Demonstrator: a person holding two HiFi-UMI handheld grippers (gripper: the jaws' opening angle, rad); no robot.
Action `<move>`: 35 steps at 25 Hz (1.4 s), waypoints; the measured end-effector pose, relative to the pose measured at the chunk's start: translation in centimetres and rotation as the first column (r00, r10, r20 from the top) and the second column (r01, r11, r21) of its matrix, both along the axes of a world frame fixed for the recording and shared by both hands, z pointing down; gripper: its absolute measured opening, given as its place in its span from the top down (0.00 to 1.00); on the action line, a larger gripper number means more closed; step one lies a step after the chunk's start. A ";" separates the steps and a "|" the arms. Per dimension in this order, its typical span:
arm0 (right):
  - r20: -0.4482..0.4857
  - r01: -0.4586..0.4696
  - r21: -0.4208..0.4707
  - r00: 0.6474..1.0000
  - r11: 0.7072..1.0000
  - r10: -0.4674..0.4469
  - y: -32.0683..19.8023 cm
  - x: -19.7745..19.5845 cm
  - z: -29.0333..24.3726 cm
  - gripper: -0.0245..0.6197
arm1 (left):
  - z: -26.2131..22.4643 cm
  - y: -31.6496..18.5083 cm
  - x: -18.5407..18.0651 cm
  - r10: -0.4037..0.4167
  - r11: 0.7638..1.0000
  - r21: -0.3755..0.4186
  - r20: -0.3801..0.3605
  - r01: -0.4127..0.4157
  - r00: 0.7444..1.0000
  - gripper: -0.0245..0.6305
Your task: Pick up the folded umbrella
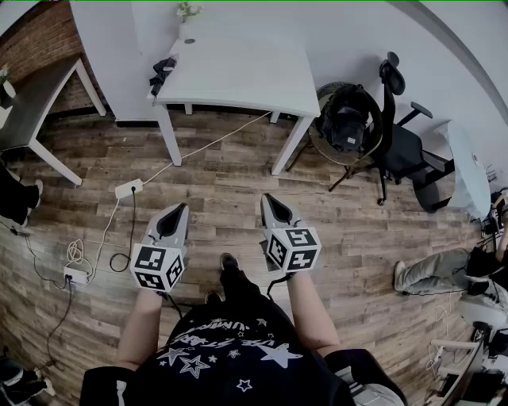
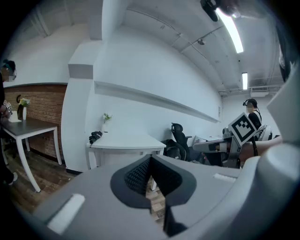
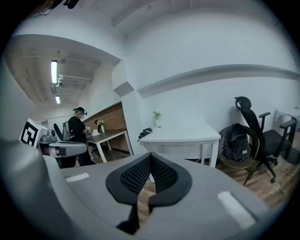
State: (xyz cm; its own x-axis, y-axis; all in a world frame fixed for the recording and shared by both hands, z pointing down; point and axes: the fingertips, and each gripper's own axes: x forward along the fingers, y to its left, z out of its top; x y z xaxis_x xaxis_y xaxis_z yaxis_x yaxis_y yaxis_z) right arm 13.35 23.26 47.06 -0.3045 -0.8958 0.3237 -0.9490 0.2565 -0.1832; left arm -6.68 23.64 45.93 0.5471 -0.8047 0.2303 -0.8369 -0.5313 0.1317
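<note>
The folded umbrella (image 1: 163, 73) is a black bundle lying at the left edge of the white table (image 1: 254, 83) ahead of me. It shows in the left gripper view as a dark lump (image 2: 95, 136) on the table's left corner, and likewise in the right gripper view (image 3: 145, 133). My left gripper (image 1: 176, 212) and right gripper (image 1: 272, 202) are held side by side over the wooden floor, well short of the table. Both point toward it. The left gripper's pads (image 2: 138, 176) meet with nothing between them. The right gripper's pads (image 3: 136, 173) also meet and hold nothing.
A small plant vase (image 1: 187, 16) stands at the table's far edge. A black office chair (image 1: 401, 135) and a round chair with a backpack (image 1: 345, 119) are to the right. A dark table (image 1: 40, 95) stands at the left. A power strip (image 1: 127, 189) and cables lie on the floor.
</note>
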 end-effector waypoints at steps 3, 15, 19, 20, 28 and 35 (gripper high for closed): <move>-0.002 -0.002 0.000 1.000 1.000 0.002 1.4 -0.2 -0.1 0.94 | 0.2 1.3 -0.6 -0.004 1.000 -0.007 -0.001 0.004 1.000 0.96; -0.016 -0.026 0.017 1.000 1.000 0.026 4.7 -0.4 -0.8 0.94 | 0.0 4.2 -1.0 0.020 1.000 0.003 -0.014 -0.020 1.000 0.96; 0.003 -0.020 0.026 1.000 0.999 0.019 5.4 -1.0 -0.7 0.94 | 0.2 4.7 -1.5 0.019 1.000 -0.010 -0.019 -0.019 1.000 0.96; 0.011 -0.028 0.024 1.000 0.999 0.027 5.5 -1.0 -0.7 0.94 | 0.3 4.7 -1.6 0.020 1.000 -0.013 -0.020 -0.021 1.000 0.96; 0.014 -0.056 -0.013 0.998 0.998 0.056 3.2 -0.3 1.0 0.94 | 1.3 2.8 -2.7 0.008 0.999 -0.041 -0.018 -0.009 1.000 0.96; 0.076 -0.043 -0.023 0.996 0.999 0.044 -4.1 0.0 1.9 0.94 | 1.7 -2.8 -2.7 -0.026 0.998 -0.049 0.003 0.026 1.000 0.96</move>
State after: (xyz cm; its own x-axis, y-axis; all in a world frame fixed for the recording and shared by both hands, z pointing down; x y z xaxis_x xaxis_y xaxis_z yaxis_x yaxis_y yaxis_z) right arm 13.30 19.14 48.96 -0.2898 -0.9019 0.3203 -0.9423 0.2104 -0.2602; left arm -9.41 20.83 47.65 0.5260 -0.8062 0.2709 -0.8504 -0.5026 0.1553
